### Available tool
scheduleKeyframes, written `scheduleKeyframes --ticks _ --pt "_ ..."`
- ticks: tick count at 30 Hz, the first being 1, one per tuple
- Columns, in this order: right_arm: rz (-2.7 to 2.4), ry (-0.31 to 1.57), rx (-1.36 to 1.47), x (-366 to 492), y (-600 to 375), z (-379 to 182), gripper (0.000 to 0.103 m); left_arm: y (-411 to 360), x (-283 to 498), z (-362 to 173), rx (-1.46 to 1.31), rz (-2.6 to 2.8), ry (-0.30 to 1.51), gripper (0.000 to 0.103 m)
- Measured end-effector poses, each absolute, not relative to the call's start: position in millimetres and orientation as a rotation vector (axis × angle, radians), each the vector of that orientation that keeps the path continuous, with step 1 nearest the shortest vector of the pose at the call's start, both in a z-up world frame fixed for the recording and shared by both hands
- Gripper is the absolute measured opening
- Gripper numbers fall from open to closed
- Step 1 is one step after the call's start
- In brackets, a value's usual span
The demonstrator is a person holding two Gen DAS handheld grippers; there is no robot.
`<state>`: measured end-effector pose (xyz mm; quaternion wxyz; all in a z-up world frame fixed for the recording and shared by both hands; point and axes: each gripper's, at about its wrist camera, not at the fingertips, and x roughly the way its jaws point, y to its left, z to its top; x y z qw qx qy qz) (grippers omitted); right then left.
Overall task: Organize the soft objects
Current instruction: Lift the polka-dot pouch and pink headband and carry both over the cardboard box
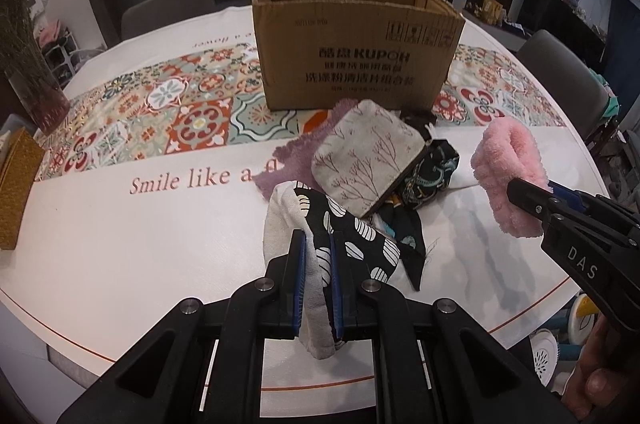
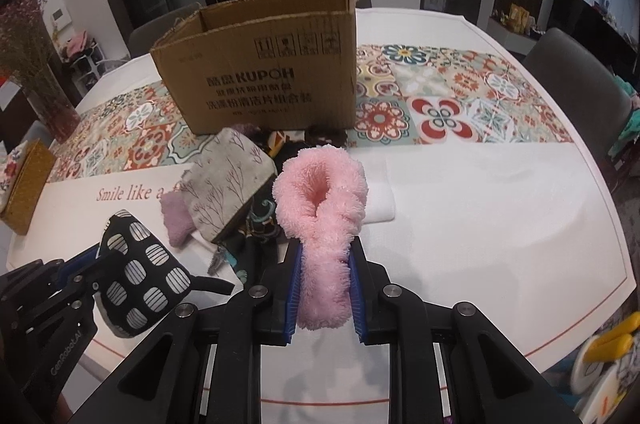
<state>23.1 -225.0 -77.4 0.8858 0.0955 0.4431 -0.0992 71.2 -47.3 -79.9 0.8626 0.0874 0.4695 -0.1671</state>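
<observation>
Left wrist view is showing the left hand-held gripper (image 1: pixel 318 280) pinching the black patterned cloth (image 1: pixel 352 236), the right hand-held gripper (image 2: pixel 322 288) squeezing the pink fluffy cloth (image 2: pixel 320 220); both are needing a carry clear over the cardboard box (image 1: pixel 352 64) rim before releasing.

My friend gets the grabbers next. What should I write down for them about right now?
Left gripper: shut on the black-and-white patterned cloth, lifted off the table.
Right gripper: shut on the fluffy pink cloth, also lifted.
Cardboard box: open, behind the pile; inside cannot be seen.
Left on the table: tree-print pouch, purple cloth, dark floral fabric.
Next, probably: drop both cloths in the box, then fetch the rest.
</observation>
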Motion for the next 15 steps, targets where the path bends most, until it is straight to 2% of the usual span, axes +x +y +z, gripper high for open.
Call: scheduleKeyframes --ticks 15 --pt "-0.192 0.79 0.146 35 -218 -22 0.023 -41 80 -31 0.151 -0.343 0.849 0.013"
